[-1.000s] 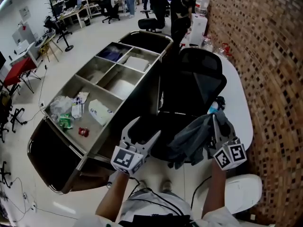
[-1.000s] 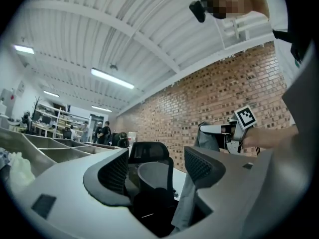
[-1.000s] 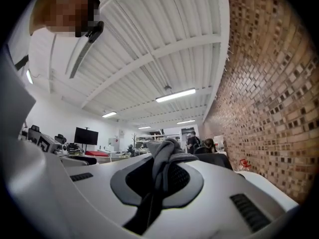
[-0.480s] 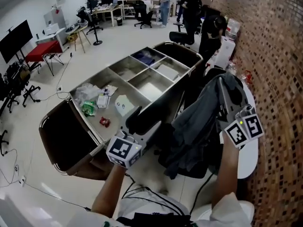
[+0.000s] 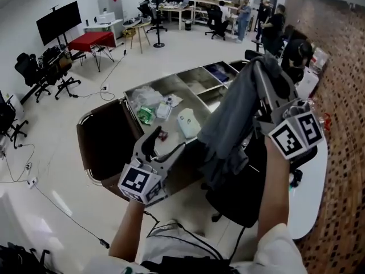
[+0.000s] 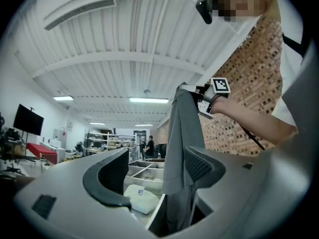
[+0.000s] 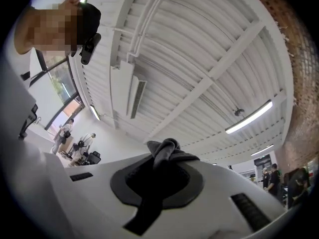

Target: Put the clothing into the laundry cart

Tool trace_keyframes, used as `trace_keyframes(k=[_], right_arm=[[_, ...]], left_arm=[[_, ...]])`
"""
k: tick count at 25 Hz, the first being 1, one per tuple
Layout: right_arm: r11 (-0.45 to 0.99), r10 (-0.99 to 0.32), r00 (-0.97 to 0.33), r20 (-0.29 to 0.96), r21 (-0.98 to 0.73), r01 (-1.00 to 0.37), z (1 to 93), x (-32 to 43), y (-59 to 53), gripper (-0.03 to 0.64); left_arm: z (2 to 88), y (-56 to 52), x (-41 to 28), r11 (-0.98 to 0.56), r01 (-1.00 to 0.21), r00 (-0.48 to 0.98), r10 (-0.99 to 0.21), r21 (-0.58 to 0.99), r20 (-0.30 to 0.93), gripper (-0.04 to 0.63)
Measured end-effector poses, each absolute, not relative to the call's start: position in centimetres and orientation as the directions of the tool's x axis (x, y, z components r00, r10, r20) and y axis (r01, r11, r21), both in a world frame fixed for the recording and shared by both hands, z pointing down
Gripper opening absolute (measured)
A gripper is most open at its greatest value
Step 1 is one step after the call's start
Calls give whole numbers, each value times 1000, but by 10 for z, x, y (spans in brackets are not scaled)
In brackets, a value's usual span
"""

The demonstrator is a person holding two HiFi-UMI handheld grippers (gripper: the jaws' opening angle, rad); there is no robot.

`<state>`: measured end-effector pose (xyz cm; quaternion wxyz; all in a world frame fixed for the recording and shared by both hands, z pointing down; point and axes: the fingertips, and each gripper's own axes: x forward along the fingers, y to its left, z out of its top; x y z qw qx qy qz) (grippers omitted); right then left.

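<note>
Grey garment (image 5: 228, 119) hangs in the air, bunched at its top between the pressed-together jaws of the right gripper (image 5: 262, 67). Left gripper (image 5: 165, 147) is spread and empty. The garment is not yet in the laundry cart (image 5: 107, 142); carry-over and release remain.

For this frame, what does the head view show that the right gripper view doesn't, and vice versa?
Head view only: the laundry cart, the open left gripper, and the grey garment at its full hanging length. Right gripper view only: the ceiling lights, and the fingers shut on a bunched fold. Both: the right gripper holding that garment.
</note>
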<state>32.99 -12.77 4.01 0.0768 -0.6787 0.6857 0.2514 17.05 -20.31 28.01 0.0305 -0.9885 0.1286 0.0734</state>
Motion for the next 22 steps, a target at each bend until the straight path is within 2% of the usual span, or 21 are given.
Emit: trace_keyframes(k=[11, 17, 22], right_arm=[[391, -744, -473, -472, 266, -881, 23, 143, -248, 35], [519, -706, -540, -458, 184, -835, 43, 72, -321, 35], [497, -695, -513, -504, 180, -849, 15, 29, -389, 35]], left_arm=[[278, -230, 8, -825, -562, 822, -550, -55, -148, 330], [278, -254, -70, -761, -649, 752, -641, -8, -153, 330], [277, -296, -125, -756, -653, 748, -639, -28, -180, 330]])
